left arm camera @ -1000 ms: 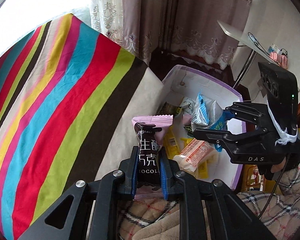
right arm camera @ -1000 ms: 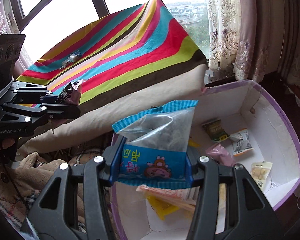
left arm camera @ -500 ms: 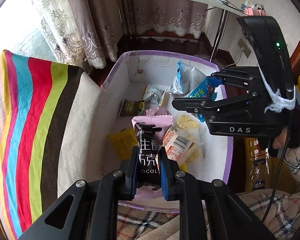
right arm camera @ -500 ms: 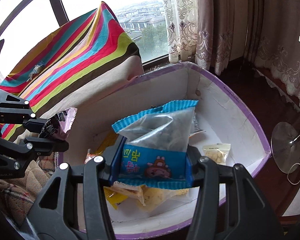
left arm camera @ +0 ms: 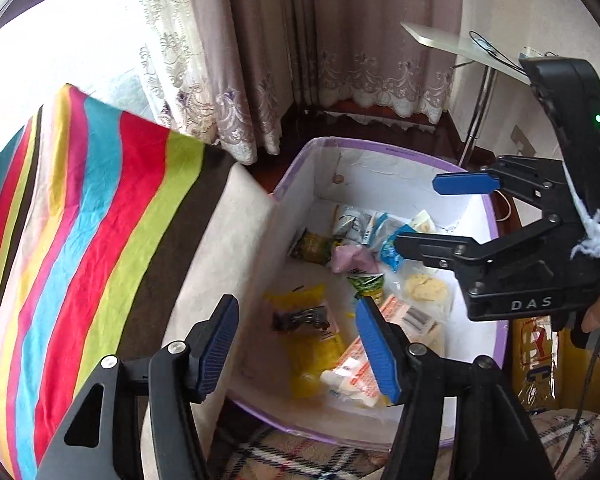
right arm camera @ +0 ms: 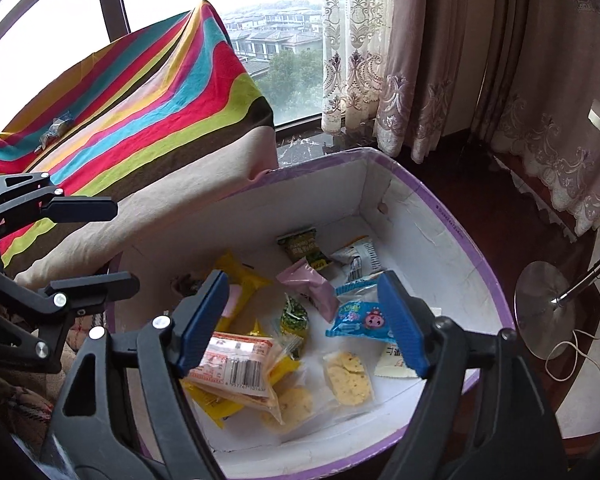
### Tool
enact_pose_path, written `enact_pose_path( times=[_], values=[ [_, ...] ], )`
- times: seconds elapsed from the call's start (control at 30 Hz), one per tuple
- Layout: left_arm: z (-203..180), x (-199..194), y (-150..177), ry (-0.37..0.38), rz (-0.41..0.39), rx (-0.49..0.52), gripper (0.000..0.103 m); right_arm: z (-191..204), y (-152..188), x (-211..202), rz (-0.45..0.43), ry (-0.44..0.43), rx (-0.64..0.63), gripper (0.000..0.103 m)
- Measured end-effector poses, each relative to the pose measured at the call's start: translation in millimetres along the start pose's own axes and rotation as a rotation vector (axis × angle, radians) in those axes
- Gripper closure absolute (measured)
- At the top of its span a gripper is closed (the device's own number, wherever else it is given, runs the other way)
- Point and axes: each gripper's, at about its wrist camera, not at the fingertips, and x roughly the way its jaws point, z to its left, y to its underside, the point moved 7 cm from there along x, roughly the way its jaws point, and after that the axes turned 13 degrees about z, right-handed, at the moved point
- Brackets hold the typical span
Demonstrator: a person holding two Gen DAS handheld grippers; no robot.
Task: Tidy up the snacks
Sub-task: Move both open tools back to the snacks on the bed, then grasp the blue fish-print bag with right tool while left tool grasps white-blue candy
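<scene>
"DAS" is printed in pale letters on the right gripper [left arm camera: 440, 216], at the right of the left wrist view. Both grippers hang over the purple-rimmed box [right arm camera: 456, 236], pointing down into it. The left gripper [left arm camera: 298, 350] has just been opening, and nothing sits between its two blue pads. The right one has also just been opening, and its jaws stand wide and empty. The blue packet [right arm camera: 358, 320], with a pink cartoon face, lies in the box among roughly ten other snack packets. One barcoded orange-and-white pack [right arm camera: 236, 364] lies lower left. A striped cloth [right arm camera: 148, 100] fills the upper left.
</scene>
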Motion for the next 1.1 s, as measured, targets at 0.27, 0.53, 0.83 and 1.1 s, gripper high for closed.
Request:
enact_pose_path(
  times=[0.27, 0.53, 0.83, 1.1],
  values=[
    [145.9, -11.2, 66.6, -0.172, -0.033, -0.341, 0.040, 91.0, -28.5, 10.9, 0.020, -0.071, -0.165, 0.024],
    [341.2, -52.6, 217.2, -0.388, -0.066, -0.840, 0.021, 237.0, -70.8, 43.5, 0.002, -0.217, -0.467, 0.022],
    [484.7, -67.2, 371.5, -0.390, -0.083, -1.279, 0.019, 426.1, -178.4, 119.8, 0.006, -0.368, -0.641, 0.021],
    [485.7, -72.1, 379.8, -0.333, -0.189, -1.323, 0.014, 522.7, -288.6, 186.7, 0.177, -0.582, -0.258, 0.021]
  ],
)
